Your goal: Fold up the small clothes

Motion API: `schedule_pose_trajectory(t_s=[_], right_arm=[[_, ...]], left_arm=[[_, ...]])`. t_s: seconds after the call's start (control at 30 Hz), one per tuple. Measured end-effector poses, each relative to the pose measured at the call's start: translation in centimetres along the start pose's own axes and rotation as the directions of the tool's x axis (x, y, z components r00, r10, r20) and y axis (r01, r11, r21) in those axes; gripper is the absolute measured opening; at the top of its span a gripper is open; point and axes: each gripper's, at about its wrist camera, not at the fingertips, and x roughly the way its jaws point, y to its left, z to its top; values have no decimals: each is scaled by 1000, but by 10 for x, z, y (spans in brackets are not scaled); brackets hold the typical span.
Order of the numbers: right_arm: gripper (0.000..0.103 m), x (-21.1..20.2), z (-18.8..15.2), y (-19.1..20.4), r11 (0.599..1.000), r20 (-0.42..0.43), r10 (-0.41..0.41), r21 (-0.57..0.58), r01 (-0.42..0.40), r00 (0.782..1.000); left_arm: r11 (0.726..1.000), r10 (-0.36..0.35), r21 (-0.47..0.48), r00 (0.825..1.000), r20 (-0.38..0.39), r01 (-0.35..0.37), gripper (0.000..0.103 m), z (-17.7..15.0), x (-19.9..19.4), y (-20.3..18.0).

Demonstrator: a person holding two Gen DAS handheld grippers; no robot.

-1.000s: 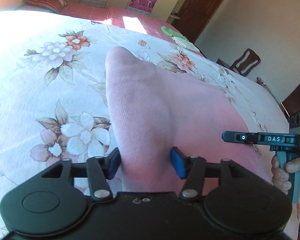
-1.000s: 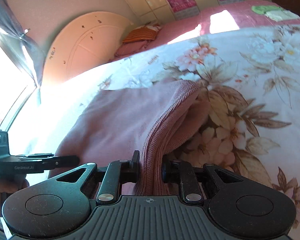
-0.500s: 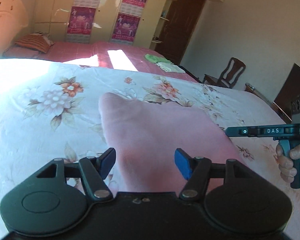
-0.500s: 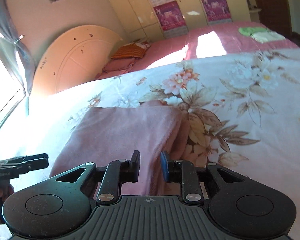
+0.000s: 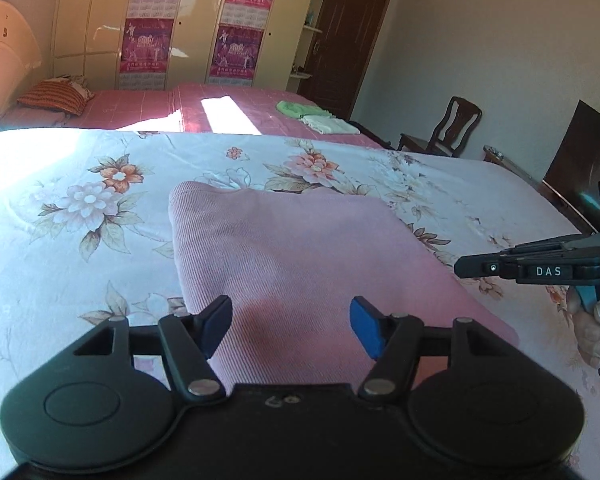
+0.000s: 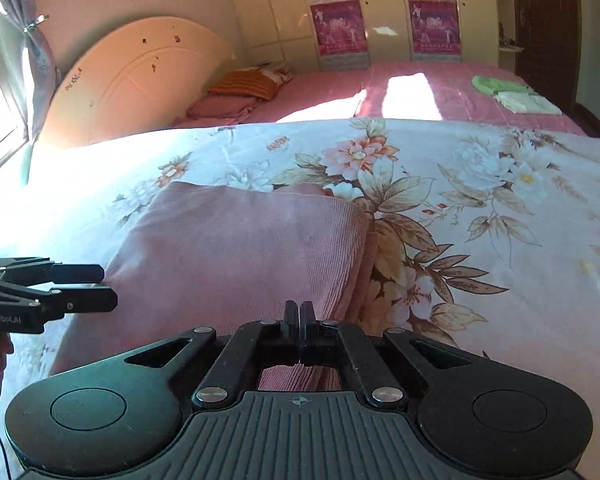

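Note:
A pink knit garment [image 5: 296, 256] lies folded flat on the floral bedsheet [image 5: 80, 208]. It also shows in the right wrist view [image 6: 236, 248], with layered folded edges on its right side. My left gripper [image 5: 291, 326] is open and empty, raised above the garment's near edge. It shows from the side at the left of the right wrist view [image 6: 100, 286], jaws apart. My right gripper [image 6: 300, 316] is shut with nothing between its fingers, above the garment's near right corner. It shows at the right of the left wrist view [image 5: 466, 270].
A second bed with a pink cover [image 5: 220, 108] stands behind, with a striped pillow [image 5: 56, 96] and folded green and white cloths [image 5: 316, 116]. A wooden chair [image 5: 452, 128] stands at the right. Wardrobes [image 5: 180, 20] line the far wall. A headboard [image 6: 132, 76] is at the left.
My right gripper has let go of the garment's fold and closed empty. Both grippers have lifted and drawn back. The garment now lies flat on the bed.

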Motion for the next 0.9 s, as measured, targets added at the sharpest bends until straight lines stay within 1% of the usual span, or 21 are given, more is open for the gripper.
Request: schedule_pose_trajectory(t_s=[0.07,0.1,0.17,0.2,0.27,0.3,0.37,0.43,0.5,0.53,0.6,0.63,0.67,0.7,0.73,0.77,0.8,0.83,0.87,0.9], right_arm=[[0,-16,-15,13,998,-7,15,-62,-15,1000],[0,-18,-23,18,995,-18,13,-96,-15,1000],[0,-11,-33,19,991,-51,-17,-134,10,999],[0,-4,-35,16,991,-67,-35,-130,26,997],[0,12,-36,6,995,-97,-48,-97,38,994],[0,15,-35,2,995,-98,-51,-86,42,994],[0,15,-32,2,997,-97,-54,-54,49,994],[0,6,-32,4,998,-82,-62,-22,60,995],[0,-21,-39,11,997,-32,-78,-19,78,996],[0,-31,-42,14,997,-15,-80,-14,79,997],[0,-63,-54,25,999,7,-50,0,50,999],[0,-75,-60,31,999,20,-49,-7,49,999],[0,-89,-68,40,999,30,-47,-16,47,998],[0,-104,-76,49,999,45,-40,-17,40,998],[0,-117,-83,58,999,62,-34,-11,35,998],[0,-134,-92,69,1000,96,-25,-15,26,995],[0,-149,-101,78,999,146,-37,-18,40,989],[27,-165,-109,89,995,169,-98,0,99,981],[102,-178,-116,99,988,164,-157,11,157,974],[95,-193,-126,106,989,224,-142,1,146,964]], left_arm=[[1000,8,10,1000,16,-8,64,-17,-16,-6],[999,31,22,999,13,-31,64,-22,-18,-8],[998,68,20,997,-35,-67,63,-31,-9,-6],[997,82,12,995,-60,-82,63,-32,-4,-2],[995,100,-5,991,-90,-101,71,-39,7,7],[994,107,-26,990,-92,-110,72,-41,7,11],[990,125,-53,990,-69,-128,72,-45,-4,13],[987,149,-55,988,-48,-151,69,-49,-19,8],[985,160,-53,987,-29,-161,68,-54,-37,0],[984,171,-53,985,-13,-171,68,-57,-52,-10],[984,171,-67,984,42,-168,68,-64,-80,-30],[986,159,-71,984,80,-153,60,-69,-97,-43],[985,159,-78,983,91,-152,43,-73,-107,-55],[983,170,-91,981,90,-162,41,-77,-115,-64],[980,180,-110,978,106,-168,41,-81,-127,-76],[977,186,-130,975,125,-169,47,-86,-139,-89],[975,193,-140,972,137,-174,57,-89,-149,-101],[968,228,-141,960,161,-206,94,-93,-161,-116],[959,271,-133,944,191,-249,103,-98,-170,-129],[952,304,-107,926,224,-287,103,-103,-182,-146]])
